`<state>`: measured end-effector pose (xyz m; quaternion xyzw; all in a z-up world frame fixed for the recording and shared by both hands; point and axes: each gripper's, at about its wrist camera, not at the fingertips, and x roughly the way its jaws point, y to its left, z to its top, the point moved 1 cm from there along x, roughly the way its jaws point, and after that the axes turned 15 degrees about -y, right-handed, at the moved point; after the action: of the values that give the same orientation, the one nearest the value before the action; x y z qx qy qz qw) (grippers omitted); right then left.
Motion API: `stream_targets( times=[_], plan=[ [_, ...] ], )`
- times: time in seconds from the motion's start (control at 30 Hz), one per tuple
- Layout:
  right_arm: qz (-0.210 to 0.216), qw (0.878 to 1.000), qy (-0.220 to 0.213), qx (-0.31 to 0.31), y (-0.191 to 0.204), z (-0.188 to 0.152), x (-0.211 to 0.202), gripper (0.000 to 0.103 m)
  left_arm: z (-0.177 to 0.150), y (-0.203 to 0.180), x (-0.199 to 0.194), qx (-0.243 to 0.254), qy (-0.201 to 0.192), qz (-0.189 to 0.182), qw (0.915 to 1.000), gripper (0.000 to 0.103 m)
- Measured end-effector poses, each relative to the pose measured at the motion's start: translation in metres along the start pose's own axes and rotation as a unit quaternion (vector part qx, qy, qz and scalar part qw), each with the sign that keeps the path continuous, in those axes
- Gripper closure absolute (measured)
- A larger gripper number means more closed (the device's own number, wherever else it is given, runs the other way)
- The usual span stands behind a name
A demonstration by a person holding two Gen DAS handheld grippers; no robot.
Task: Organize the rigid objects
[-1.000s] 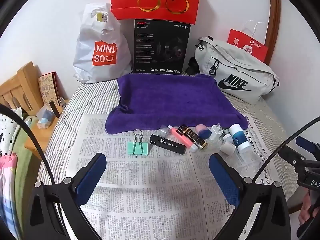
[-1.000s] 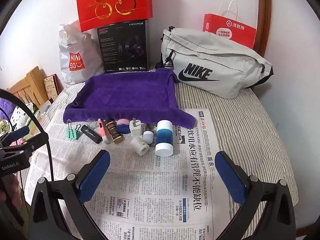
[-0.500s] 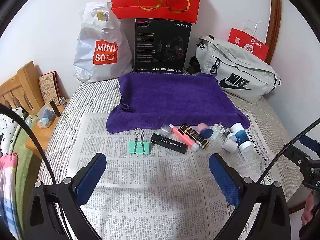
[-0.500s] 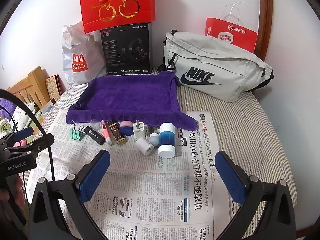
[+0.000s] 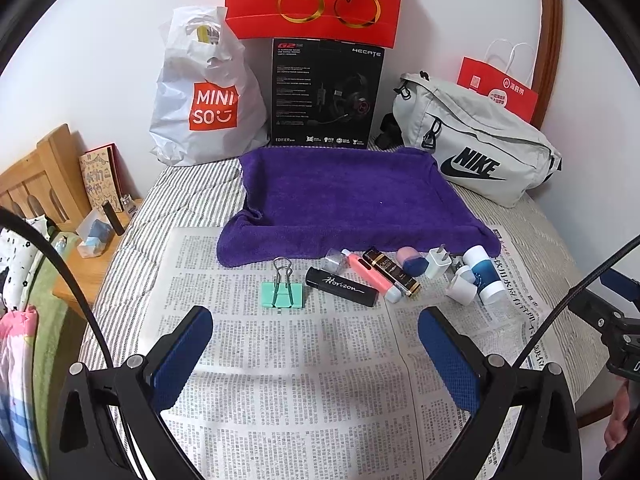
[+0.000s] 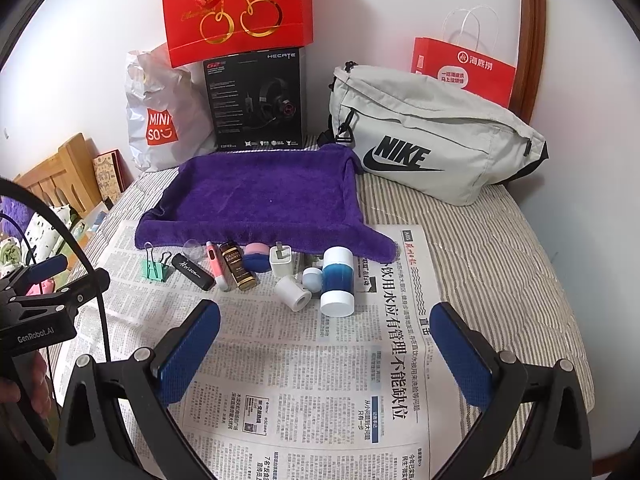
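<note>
**A:** Where are my grippers right now?

**B:** I have the left gripper low in the frame, its blue pads spread wide apart with nothing between them, hanging over bare newspaper. The right gripper is the same: jaws wide apart, empty, at the bottom of its own view.

**A:** And the things I am meant to sort?

**B:** They lie in a row across the middle of the frame, just above my fingers. From the left view: a green binder clip, a black stick, a pink tube, a dark gold-trimmed tube, a pink and blue sponge, a white plug, a white cap and a blue and white bottle lying on its side. A small clear cup sits beside the pink tube.

**A:** Anything on the purple towel yet?

**B:** No. It fills the centre of the frame behind the row, and its surface is bare. The row touches or sits just beside its front edge.

**A:** So how far along am I?

**B:** At the start, I judge. Nothing is gripped and every piece is on the paper. If the towel is the target, which I only guess, all the moves remain.
</note>
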<state>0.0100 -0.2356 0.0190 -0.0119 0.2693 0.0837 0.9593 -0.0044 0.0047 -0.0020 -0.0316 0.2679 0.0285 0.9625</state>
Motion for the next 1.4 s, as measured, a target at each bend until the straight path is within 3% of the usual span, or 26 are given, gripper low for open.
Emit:
stream_targets(
  times=[1.4],
  plan=[
    [0.004, 1.0, -0.001, 0.001, 0.0065, -0.0035, -0.0049, 0.0, 0.0012, -0.0001, -0.0046, 0.006, -0.003, 0.002, 1.0, 0.0]
  ],
)
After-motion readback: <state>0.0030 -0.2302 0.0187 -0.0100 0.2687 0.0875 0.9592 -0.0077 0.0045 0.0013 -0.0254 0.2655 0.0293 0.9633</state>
